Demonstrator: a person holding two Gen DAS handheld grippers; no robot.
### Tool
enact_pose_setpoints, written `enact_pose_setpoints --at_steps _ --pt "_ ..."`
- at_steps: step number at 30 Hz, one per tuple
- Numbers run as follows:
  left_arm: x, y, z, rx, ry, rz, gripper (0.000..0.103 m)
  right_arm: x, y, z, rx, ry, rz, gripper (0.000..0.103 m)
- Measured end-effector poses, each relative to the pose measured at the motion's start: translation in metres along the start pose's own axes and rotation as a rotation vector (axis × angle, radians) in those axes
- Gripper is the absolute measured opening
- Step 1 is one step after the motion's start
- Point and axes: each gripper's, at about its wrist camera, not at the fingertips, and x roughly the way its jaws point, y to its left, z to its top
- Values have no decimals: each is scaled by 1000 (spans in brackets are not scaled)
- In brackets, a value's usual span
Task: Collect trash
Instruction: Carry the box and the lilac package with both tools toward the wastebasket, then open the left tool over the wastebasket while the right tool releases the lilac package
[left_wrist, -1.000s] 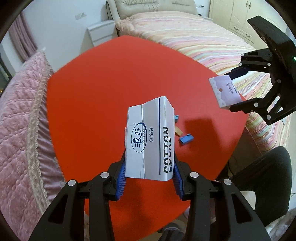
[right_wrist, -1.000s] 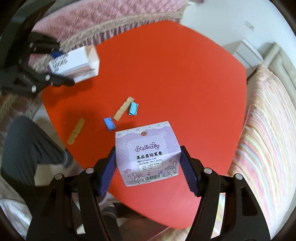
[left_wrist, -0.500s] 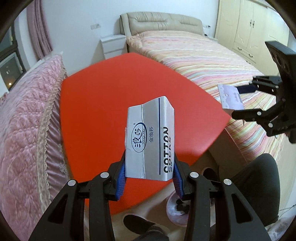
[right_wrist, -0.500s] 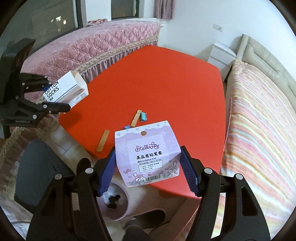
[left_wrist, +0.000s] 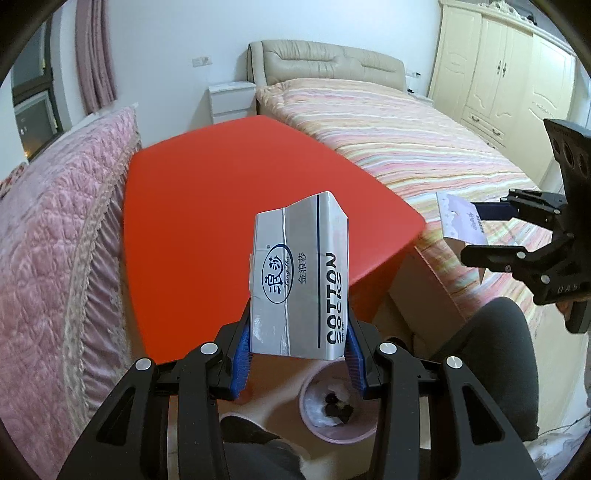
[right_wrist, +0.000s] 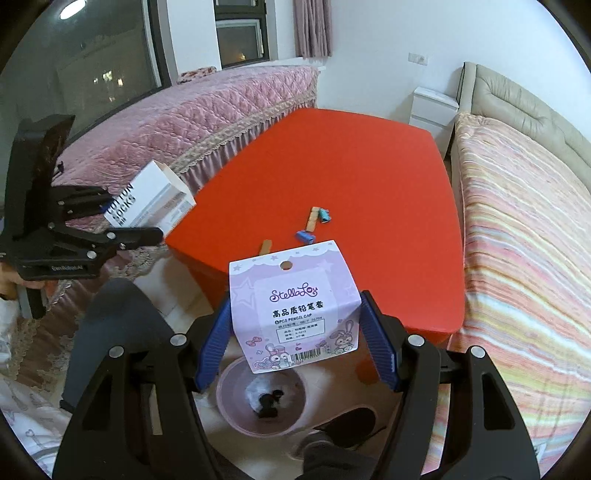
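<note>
My left gripper (left_wrist: 297, 360) is shut on a grey cotton socks box (left_wrist: 299, 280) and holds it in the air off the near edge of the red table (left_wrist: 236, 192). My right gripper (right_wrist: 295, 354) is shut on a purple pencil cap box (right_wrist: 295, 310), held above a pink trash bin (right_wrist: 236, 417) on the floor. The bin also shows in the left wrist view (left_wrist: 314, 424), below the socks box. Small blue and tan scraps (right_wrist: 312, 221) lie on the table.
A pink quilted bed (left_wrist: 48, 229) lies left of the table, a striped bed (left_wrist: 406, 140) right. The person's dark-trousered legs (right_wrist: 110, 343) and shoes flank the bin. A white nightstand (left_wrist: 232, 99) and wardrobe (left_wrist: 509, 81) stand behind.
Both grippers have pulled back from over the table and tilted up, each holding its box. The pink bin has come into view below them.
</note>
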Motion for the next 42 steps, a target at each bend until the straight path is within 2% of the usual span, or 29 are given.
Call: enact_pose_setpoints --at_steps 14,34,36,37,38,39,40,42 --pt "2 -33 -56 -4 71 -72 42 -3 30 -53 25 35 33 66" --pt "8 -47 -68 17 105 -112 42 -3 38 -71 51 44 131 68" --pt "9 -47 -68 16 107 -120 45 -3 37 -72 57 45 141 68" --pt "9 -47 -67 15 104 -124 51 -3 37 -72 60 47 149 71" --pt "8 -47 -68 13 100 -120 64 -3 36 -72 67 45 150 83" --pt "8 -46 -67 9 91 -123 73 -3 35 -72 73 42 147 88" --pt "7 -44 -67 2 79 -129 89 -3 32 -71 88 40 142 92" --pt "7 -43 -67 -7 68 -121 91 -2 28 -71 107 44 137 95"
